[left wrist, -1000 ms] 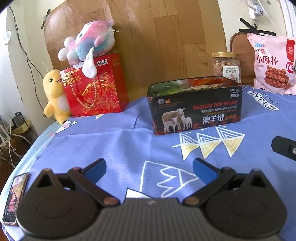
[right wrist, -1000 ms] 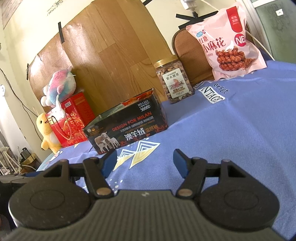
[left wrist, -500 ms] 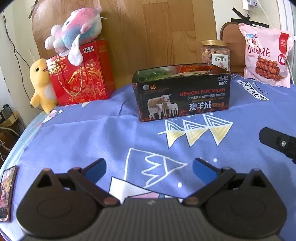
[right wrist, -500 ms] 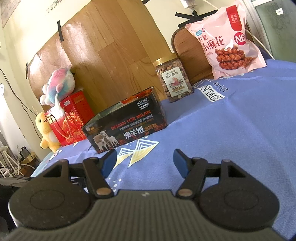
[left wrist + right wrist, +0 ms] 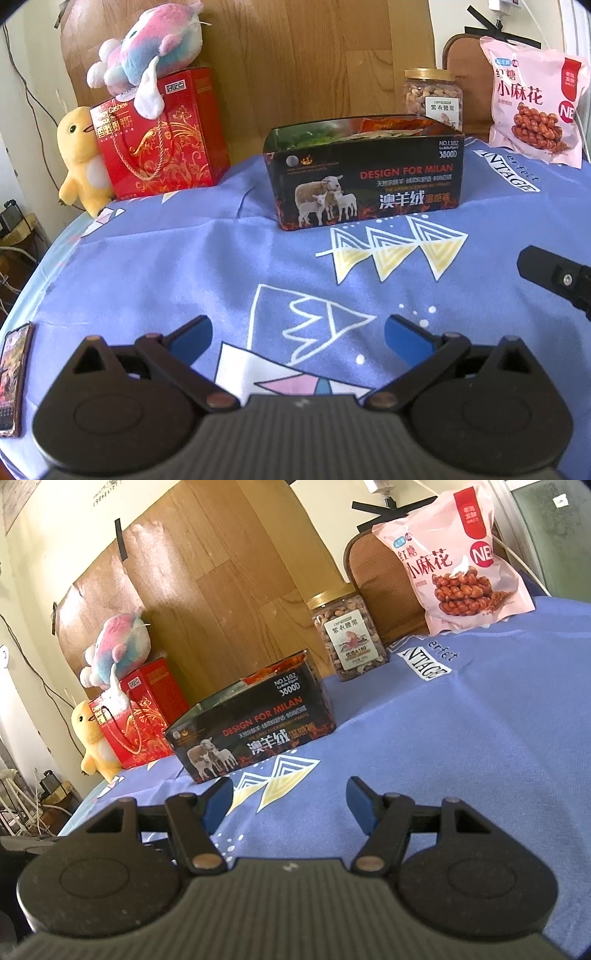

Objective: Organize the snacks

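Left to right on the blue tablecloth (image 5: 184, 266): phone (image 5: 13, 376) at the left edge; yellow chick plush (image 5: 79, 158) touching a red gift box (image 5: 162, 147), pastel plush (image 5: 147, 48) on top; open black box (image 5: 365, 177) mid-table holding snack packets; nut jar (image 5: 434, 96) behind it; pink snack bag (image 5: 535, 107) upright far right. Left gripper (image 5: 297, 332) spread, empty. Right gripper (image 5: 290, 799) spread, empty.

A yellow plush chick (image 5: 79, 157) stands at the far left edge of the blue patterned cloth-covered surface (image 5: 166, 266), touching a red gift bag with gold ornament (image 5: 162, 142). A pink-and-blue plush toy (image 5: 147, 44) lies on the bag. A smartphone (image 5: 13, 376) lies near the surface's left edge.
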`<action>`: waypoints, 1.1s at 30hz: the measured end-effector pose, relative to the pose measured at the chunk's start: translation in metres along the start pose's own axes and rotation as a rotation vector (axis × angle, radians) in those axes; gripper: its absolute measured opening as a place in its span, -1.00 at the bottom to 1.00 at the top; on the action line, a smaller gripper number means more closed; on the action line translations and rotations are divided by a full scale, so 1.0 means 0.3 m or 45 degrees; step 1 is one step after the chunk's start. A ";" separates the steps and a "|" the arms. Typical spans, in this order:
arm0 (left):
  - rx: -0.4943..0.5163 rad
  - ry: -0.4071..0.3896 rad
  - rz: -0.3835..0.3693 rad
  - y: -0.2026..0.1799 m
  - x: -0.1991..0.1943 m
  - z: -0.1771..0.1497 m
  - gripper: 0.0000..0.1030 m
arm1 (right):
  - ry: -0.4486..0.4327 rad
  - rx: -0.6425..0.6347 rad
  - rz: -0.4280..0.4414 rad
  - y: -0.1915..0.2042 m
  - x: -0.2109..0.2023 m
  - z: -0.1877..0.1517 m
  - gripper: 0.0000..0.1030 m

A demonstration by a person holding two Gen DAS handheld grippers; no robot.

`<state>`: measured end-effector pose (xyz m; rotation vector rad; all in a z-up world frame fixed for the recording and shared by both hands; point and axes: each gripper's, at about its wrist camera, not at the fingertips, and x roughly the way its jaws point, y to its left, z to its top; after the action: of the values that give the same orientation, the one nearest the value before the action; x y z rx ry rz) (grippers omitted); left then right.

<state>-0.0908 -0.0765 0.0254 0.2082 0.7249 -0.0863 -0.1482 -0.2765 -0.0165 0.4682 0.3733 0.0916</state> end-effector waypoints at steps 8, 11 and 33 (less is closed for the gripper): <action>-0.002 0.009 -0.003 -0.003 0.005 -0.003 1.00 | 0.007 0.002 -0.003 -0.001 0.006 0.000 0.36; 0.000 0.012 -0.003 -0.004 0.007 -0.004 1.00 | 0.002 0.005 -0.003 -0.002 0.005 0.002 0.36; -0.010 0.017 -0.021 -0.008 -0.004 -0.005 1.00 | 0.004 0.004 -0.002 -0.003 0.005 0.000 0.36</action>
<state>-0.0929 -0.0786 0.0247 0.1953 0.7404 -0.0980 -0.1469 -0.2772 -0.0173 0.4709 0.3772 0.0905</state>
